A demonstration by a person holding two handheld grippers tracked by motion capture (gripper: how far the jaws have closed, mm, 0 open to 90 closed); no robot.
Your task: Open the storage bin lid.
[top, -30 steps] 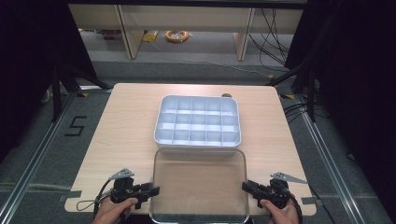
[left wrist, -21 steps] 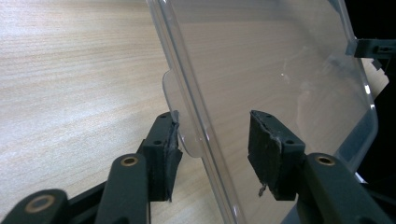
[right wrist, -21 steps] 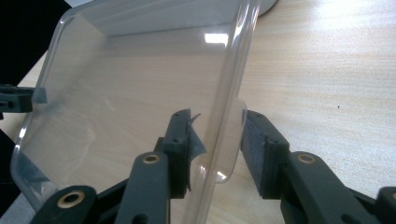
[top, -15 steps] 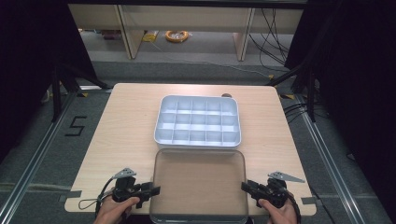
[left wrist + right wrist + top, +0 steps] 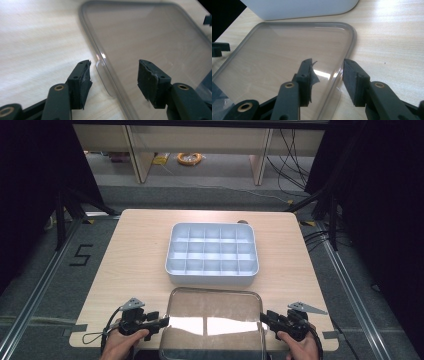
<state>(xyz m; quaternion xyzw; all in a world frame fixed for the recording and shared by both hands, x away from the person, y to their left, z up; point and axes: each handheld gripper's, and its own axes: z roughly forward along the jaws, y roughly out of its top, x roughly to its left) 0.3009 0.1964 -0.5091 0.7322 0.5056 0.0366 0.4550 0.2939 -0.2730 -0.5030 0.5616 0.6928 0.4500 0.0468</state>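
We have the clear lid lying flat at the counter's near edge, just in front of the divided tray. Our left gripper and right gripper straddle its 2 side rims, jaws just opening, pads apart. Next we likely back off cleanly.

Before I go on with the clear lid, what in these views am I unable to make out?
- Clear lid, high view: its near edge runs off the bottom of the picture.
- Left tongs, left gripper view: the lid's side tab sits between the open jaws; whether the lower pad touches it is unclear.
- Divided tray, right gripper view: the top edge cuts off all except its near wall.
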